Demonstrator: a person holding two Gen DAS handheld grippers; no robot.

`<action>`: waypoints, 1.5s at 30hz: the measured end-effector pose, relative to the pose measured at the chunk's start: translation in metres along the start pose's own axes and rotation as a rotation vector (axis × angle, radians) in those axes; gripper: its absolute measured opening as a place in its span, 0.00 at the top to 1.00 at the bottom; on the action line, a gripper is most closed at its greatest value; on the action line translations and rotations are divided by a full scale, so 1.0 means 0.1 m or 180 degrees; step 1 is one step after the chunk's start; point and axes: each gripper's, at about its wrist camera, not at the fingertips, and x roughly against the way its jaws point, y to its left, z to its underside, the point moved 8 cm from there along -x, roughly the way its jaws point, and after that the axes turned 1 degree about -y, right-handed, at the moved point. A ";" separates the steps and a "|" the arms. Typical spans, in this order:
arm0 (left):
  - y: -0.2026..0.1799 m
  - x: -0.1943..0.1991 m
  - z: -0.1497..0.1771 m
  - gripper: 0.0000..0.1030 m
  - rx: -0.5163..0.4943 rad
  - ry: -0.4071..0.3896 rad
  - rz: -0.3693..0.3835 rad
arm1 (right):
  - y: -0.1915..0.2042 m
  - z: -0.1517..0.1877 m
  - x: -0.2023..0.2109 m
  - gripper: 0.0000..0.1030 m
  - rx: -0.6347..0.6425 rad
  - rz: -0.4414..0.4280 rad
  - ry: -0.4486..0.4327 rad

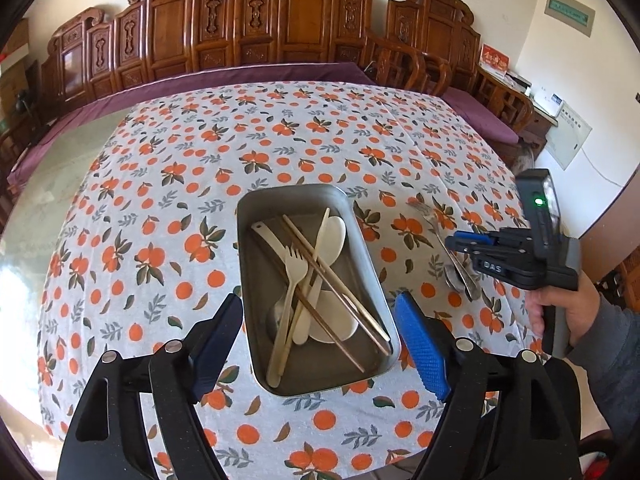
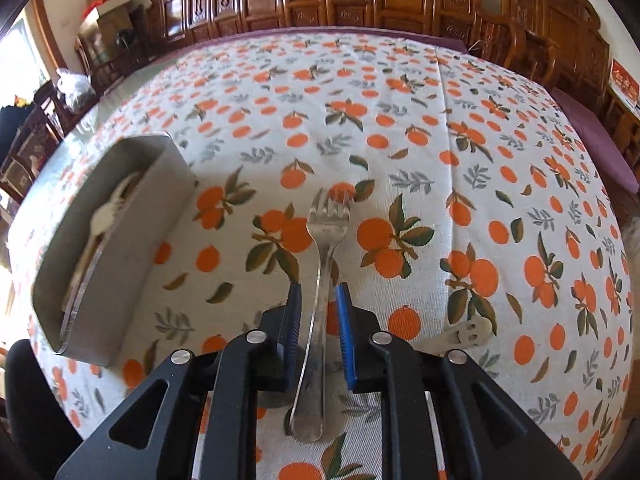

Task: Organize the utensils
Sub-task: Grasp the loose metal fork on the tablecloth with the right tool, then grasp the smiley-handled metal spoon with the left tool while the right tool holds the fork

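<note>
The left gripper hung spread wide above the near end of the metal tray, nothing between its pads, consistent with an item just let go there. The tray held cream plastic utensils and brown chopsticks lying crossed in a loose heap. The right gripper stood part open astride the handle of a metal fork lying flat on the orange-print tablecloth, tines pointing away; its pads did not yet press the handle, a stance judged as preparation for a pick. A metal spoon lay just beside the fork, partly hidden under the tool. The tray's raised wall stood to the fork's left, and any transfer would have to clear it.
</note>
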 end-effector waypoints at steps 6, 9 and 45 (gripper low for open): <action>-0.05 -0.04 0.04 0.27 -0.0031 0.0056 -0.0010 | 0.08 -0.02 -0.11 0.81 0.0162 0.0027 0.0092; -0.08 -0.03 0.03 0.27 -0.0077 0.0056 -0.0019 | 0.07 -0.01 -0.15 0.81 0.0178 0.0094 0.0119; -1.45 -0.92 -0.11 0.27 -0.0757 0.0389 0.0307 | -0.96 0.75 0.68 0.92 -0.0215 0.0117 -0.0104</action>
